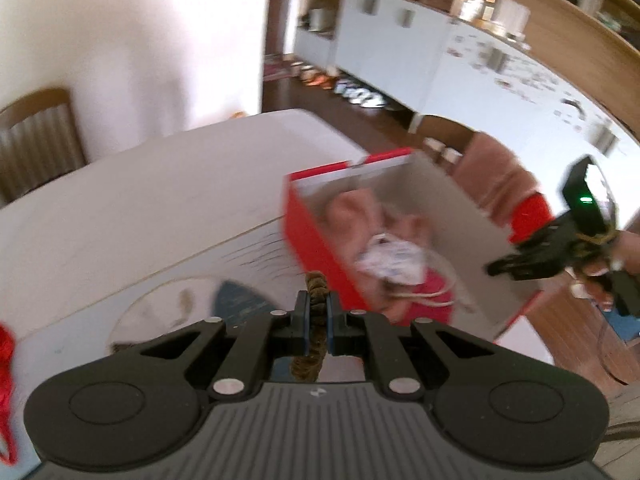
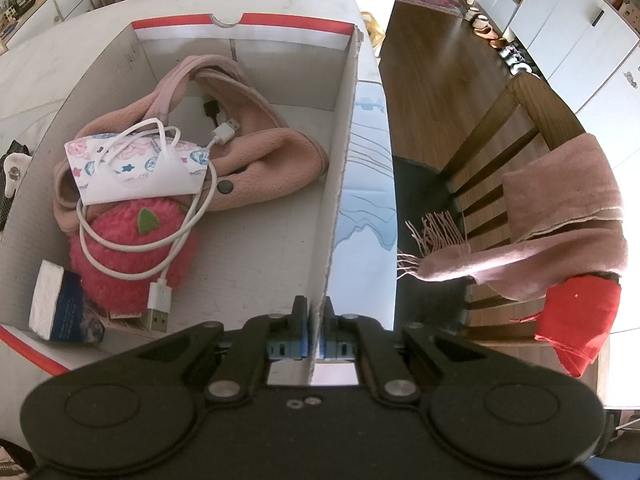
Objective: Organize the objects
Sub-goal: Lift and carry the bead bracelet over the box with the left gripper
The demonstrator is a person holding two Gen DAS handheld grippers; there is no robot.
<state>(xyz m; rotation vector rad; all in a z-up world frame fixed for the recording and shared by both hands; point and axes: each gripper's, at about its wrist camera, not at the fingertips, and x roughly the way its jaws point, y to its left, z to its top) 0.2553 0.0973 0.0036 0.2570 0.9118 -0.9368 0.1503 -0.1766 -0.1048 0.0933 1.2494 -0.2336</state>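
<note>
Yarn (image 1: 6, 380), red and loose, hangs at nine o'clock in my left view, off the table (image 1: 132, 200) edge, not yet collected. Toward centre, my left tongs (image 1: 315, 322) are pinched nearly shut on a brown fuzzy band (image 1: 314, 312), likely a hair tie, which stands up between the pads and sticks out at both ends; I judge it is gripped that way so it can be carried over and dropped from above. At about two o'clock from those tongs sits the box (image 1: 312, 240), red outside and white inside, on the table's near corner, tilted in this blurred view. At three o'clock my right tongs (image 1: 496, 270) reach in to its far wall.

In the right view, the box (image 2: 100, 76) fills the left half. At nine to ten o'clock lie a pink fleece scarf (image 2: 280, 148), a printed face mask (image 2: 136, 172), a white cable (image 2: 176, 256) looped over both, and a pink plush toy (image 2: 128, 248); a small tissue pack (image 2: 60, 304) stands at seven o'clock. They crowd one end, leaving the floor by the wall bare, room for the band. My right tongs (image 2: 315, 332) are clamped shut on the box's cardboard wall (image 2: 340, 184), one pad on each face, I judge to steady it near the table edge. At three o'clock a pink shawl (image 2: 560, 216) and a red cloth (image 2: 576, 316) hang over a chair (image 2: 520, 120).
</note>
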